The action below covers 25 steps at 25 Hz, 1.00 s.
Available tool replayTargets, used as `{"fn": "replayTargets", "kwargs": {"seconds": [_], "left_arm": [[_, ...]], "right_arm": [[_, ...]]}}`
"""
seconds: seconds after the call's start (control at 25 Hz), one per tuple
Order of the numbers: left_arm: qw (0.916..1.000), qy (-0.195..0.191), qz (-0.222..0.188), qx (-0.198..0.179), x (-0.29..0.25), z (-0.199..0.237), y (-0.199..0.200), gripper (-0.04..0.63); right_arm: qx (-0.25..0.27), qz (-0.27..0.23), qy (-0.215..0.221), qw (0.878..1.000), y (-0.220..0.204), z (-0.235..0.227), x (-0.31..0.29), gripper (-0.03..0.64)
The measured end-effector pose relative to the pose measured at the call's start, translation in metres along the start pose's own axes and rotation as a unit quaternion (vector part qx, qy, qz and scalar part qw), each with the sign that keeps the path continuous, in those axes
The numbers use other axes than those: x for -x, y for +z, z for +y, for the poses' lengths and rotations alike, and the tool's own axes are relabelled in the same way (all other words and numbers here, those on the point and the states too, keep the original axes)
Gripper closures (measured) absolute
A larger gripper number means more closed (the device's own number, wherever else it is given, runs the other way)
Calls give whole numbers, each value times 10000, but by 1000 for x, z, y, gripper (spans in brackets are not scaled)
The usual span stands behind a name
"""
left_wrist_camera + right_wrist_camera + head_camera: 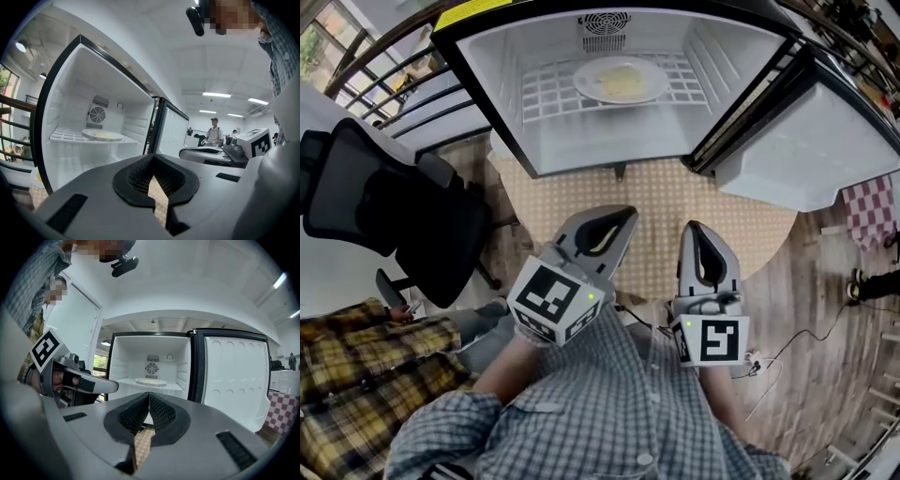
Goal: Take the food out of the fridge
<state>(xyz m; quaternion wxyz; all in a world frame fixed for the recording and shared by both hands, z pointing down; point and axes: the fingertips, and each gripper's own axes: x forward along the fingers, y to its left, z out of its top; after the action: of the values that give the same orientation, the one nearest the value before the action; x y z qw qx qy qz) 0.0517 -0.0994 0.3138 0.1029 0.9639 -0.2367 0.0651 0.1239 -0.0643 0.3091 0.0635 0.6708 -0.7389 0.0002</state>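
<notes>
1. White round plate of pale yellow food [619, 80]: lying mid-way along the white wire shelf [546, 94], where a reach from the front gets at it easily; what the food is, hard to tell at this range.
2. Well ahead of both pairs of fingertips, touched by neither.
3. White boxy fridge [487, 89]: set on the round table with the beige dotted cloth [661, 202], white door [806, 159] swung wide off to the right of the right fingers, leaving the way in clear.
4. Left gripper [623, 217]: fingers clenched together on nothing, aimed at the opening.
5. Right gripper [696, 230]: likewise pinched closed and empty, just beside the left.
6. Jaws to be spread before any grasp at the plate's rim.
</notes>
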Motion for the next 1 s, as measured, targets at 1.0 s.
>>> {"fn": "replayTargets", "kwargs": {"seconds": [1.0], "left_arm": [[9944, 986, -78, 379, -32, 47, 6, 589]], "right_arm": [[702, 240, 515, 9959, 4, -52, -95, 607]]}}
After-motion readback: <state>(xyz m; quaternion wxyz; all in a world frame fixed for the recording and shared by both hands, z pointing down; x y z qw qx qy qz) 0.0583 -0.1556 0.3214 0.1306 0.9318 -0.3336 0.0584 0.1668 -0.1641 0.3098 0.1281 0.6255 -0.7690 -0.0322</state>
